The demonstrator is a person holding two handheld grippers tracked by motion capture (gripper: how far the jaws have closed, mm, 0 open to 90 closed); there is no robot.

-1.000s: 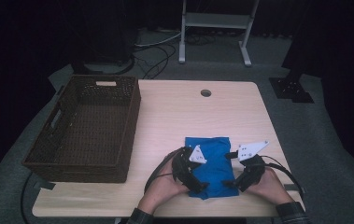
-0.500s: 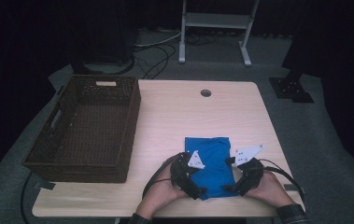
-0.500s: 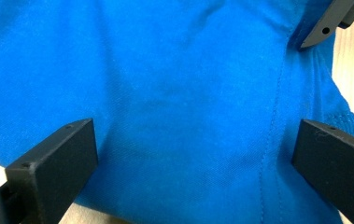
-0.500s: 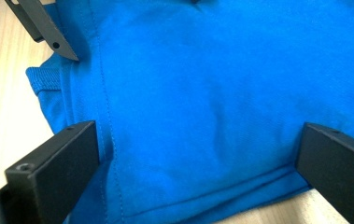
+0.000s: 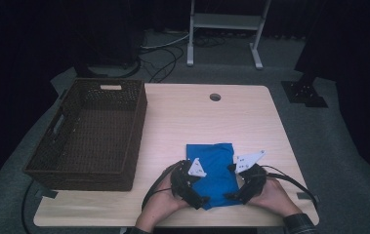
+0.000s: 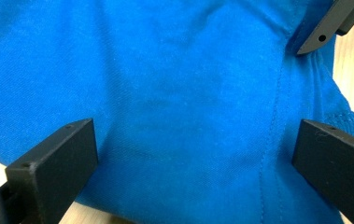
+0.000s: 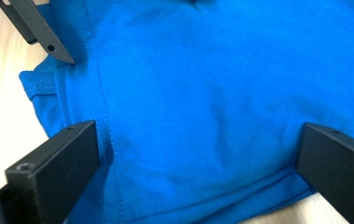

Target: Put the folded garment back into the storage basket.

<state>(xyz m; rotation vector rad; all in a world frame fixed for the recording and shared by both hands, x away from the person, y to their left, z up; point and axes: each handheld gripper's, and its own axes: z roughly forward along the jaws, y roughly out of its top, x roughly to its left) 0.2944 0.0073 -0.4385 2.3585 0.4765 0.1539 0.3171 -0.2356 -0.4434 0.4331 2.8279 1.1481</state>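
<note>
A folded blue cloth (image 5: 213,168) lies on the wooden table (image 5: 197,117), near its front edge. Both hands hold grippers at the cloth's near end. My left gripper (image 5: 198,197) comes in from the left corner, my right gripper (image 5: 234,195) from the right corner. Seen from the left gripper view, my left gripper (image 6: 195,140) is open, its jaws wide apart over the blue cloth (image 6: 179,93), and the other gripper's jaw tip (image 6: 324,28) touches the fabric. My right gripper (image 7: 198,140) is open in the same way over the cloth (image 7: 221,93), beside a stitched hem.
A dark wicker basket (image 5: 90,131) stands on the left part of the table, with nothing visible inside it. A round cable hole (image 5: 215,97) sits near the far edge. Behind the table are a metal stand (image 5: 224,24) and floor cables (image 5: 163,53).
Both grippers have slid toward the person along the cloth's sides and turned inward at its near corners. The cloth has stayed put.
</note>
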